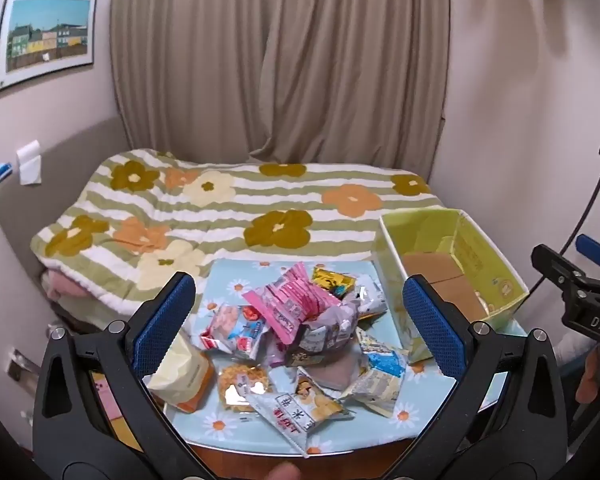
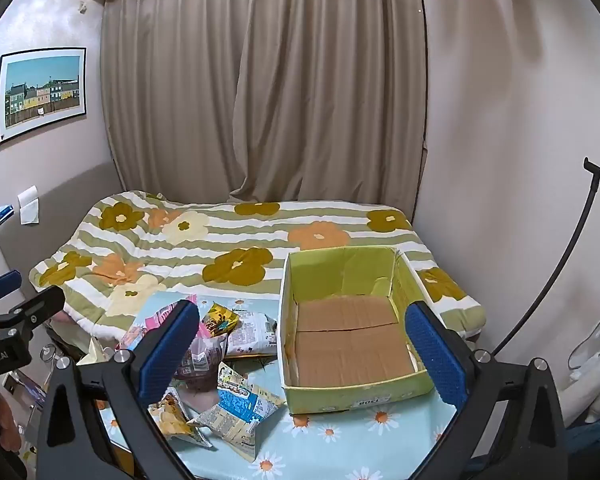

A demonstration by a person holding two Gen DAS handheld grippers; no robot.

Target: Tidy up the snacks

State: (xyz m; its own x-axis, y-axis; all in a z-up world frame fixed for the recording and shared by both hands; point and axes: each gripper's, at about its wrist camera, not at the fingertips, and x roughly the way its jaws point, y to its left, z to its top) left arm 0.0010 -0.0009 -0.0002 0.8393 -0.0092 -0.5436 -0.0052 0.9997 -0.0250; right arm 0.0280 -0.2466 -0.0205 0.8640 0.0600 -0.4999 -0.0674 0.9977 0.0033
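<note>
Where curtains hang behind the bed, a daisy-print tablecloth holds snacks

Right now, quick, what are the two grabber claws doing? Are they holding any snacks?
Left gripper: open, holding nothing, above the heap of colourful snack packets.
Right gripper: open, holding nothing, by the empty yellow-green cardboard box.

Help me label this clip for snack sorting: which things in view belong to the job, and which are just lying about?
Belongs to the job:
- pile of snack packets
- pink packet on top of the pile
- empty yellow-green cardboard box
- left claw, open
- right claw, open

Just lying about:
- flowered quilt on the bed
- curtain
- framed picture
</note>
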